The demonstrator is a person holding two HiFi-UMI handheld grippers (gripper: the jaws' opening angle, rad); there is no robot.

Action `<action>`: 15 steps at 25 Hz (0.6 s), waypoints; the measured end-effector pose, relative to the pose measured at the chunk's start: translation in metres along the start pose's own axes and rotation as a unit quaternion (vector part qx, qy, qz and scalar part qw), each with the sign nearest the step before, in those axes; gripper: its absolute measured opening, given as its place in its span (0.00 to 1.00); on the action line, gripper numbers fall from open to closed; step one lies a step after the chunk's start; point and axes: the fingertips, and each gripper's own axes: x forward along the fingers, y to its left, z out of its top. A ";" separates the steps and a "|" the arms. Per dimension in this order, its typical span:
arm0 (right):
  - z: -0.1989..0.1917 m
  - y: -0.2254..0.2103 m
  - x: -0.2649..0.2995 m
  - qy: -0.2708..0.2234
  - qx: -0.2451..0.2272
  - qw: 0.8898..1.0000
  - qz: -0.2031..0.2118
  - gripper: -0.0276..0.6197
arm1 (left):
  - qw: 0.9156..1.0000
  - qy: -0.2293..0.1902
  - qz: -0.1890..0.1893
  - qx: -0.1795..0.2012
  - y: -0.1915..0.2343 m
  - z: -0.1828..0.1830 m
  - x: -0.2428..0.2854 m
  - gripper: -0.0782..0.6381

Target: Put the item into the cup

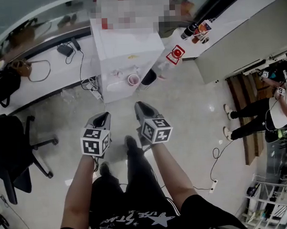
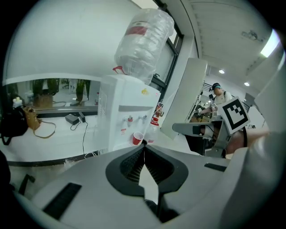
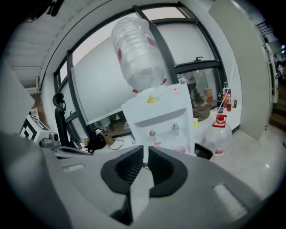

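Left tongs (image 2: 144,147) and right tongs (image 3: 145,150) both hanging closed and empty above the floor (image 1: 190,114), red cup (image 1: 133,79) sitting on the water dispenser (image 1: 124,46) ledge well ahead, office chair (image 1: 15,153) standing at left, clear jug (image 3: 218,136) sitting beside the dispenser.

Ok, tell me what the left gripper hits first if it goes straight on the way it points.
Probably the red cup on the tray of the water dispenser: the left gripper points almost at it. Only open floor lies between, though depth is hard to judge.
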 end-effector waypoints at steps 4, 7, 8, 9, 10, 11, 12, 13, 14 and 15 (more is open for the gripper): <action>0.012 0.031 -0.049 -0.028 -0.002 0.999 -0.021 0.08 | 0.999 -0.020 -0.022 0.012 -0.018 0.012 -0.048 0.12; 0.014 0.053 -0.090 -0.047 0.004 0.998 -0.046 0.05 | 0.998 -0.038 -0.051 0.023 -0.034 0.024 -0.082 0.12; 0.015 0.061 -0.103 -0.054 0.010 0.997 -0.055 0.05 | 0.997 -0.042 -0.060 0.035 -0.040 0.028 -0.092 0.12; 0.016 0.068 -0.116 -0.060 0.015 0.996 -0.062 0.05 | 0.996 -0.043 -0.068 0.048 -0.045 0.032 -0.100 0.12; 0.017 0.075 -0.129 -0.062 0.018 0.996 -0.067 0.05 | 0.994 -0.044 -0.076 0.059 -0.051 0.034 -0.107 0.12; 0.018 0.081 -0.142 -0.062 0.019 0.995 -0.072 0.05 | 0.993 -0.043 -0.084 0.066 -0.058 0.035 -0.114 0.12; 0.018 0.087 -0.154 -0.060 0.017 0.995 -0.075 0.05 | 0.993 -0.040 -0.092 0.067 -0.064 0.035 -0.120 0.12; 0.017 0.094 -0.166 -0.056 0.014 0.995 -0.077 0.05 | 0.992 -0.038 -0.100 0.064 -0.070 0.035 -0.125 0.12; 0.016 0.100 -0.177 -0.053 0.010 0.995 -0.079 0.05 | 0.992 -0.036 -0.107 0.058 -0.075 0.036 -0.131 0.12; 0.016 0.106 -0.187 -0.052 0.008 0.995 -0.081 0.05 | 0.992 -0.037 -0.112 0.054 -0.080 0.038 -0.136 0.12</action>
